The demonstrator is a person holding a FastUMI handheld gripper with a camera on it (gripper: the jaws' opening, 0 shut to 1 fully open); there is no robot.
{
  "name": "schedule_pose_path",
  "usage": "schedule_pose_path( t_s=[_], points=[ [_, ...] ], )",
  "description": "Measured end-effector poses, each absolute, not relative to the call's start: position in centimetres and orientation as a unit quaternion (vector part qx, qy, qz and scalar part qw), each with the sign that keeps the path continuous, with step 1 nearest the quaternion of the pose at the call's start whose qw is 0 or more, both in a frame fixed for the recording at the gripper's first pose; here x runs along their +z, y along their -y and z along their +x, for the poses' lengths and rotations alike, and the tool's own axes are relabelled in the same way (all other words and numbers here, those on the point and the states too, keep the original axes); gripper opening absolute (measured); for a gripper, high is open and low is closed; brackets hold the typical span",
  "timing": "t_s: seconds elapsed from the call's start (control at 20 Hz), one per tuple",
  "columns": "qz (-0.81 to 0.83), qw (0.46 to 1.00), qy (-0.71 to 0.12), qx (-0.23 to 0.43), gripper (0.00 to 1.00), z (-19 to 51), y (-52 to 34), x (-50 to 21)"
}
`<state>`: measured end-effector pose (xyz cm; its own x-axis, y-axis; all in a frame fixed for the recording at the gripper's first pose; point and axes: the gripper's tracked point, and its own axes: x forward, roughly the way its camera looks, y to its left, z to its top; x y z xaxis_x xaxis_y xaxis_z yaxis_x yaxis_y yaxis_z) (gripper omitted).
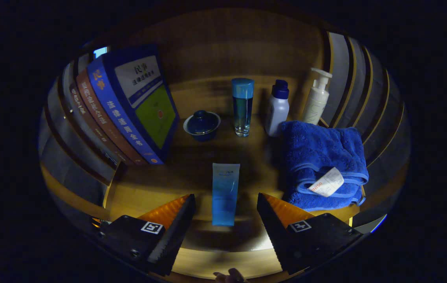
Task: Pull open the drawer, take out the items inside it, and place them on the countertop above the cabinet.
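The scene is dim, lit mainly from the near side, where a bright band falls across the front of a wooden countertop (149, 188). The surface darkens toward the back, where a plain wooden back panel (239, 47) rises behind it. To either side stand slatted side walls (369, 98), pale vertical boards separated by dark gaps with thin wooden edging. A small bright opening (100, 51) shows at the upper left.

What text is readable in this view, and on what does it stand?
"法律适用全书": spine of the blue book.
Book's cover, tube, towel tag, pump bottle: print too small or blurred to read.
Gripper open, fingers either side of the tube.
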<state>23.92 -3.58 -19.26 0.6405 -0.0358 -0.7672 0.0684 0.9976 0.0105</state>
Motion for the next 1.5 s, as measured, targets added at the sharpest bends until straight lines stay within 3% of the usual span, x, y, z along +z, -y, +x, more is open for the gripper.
schedule_pose_path(
  t_s=[0.35, 0.8, 1.2, 1.5],
  points=[
    [0.026, 0.930, -0.366, -0.017, 1.00, 16.8, 2.6, -15.0],
    [0.014, 0.972, -0.233, 0.000, 1.00, 4.9, 2.0, -10.2],
    [0.019, 0.986, -0.163, 0.012, 1.00, -4.1, 1.3, -14.2],
    [0.039, 0.983, -0.181, -0.014, 1.00, -8.4, 2.7, -20.6]
  ],
)
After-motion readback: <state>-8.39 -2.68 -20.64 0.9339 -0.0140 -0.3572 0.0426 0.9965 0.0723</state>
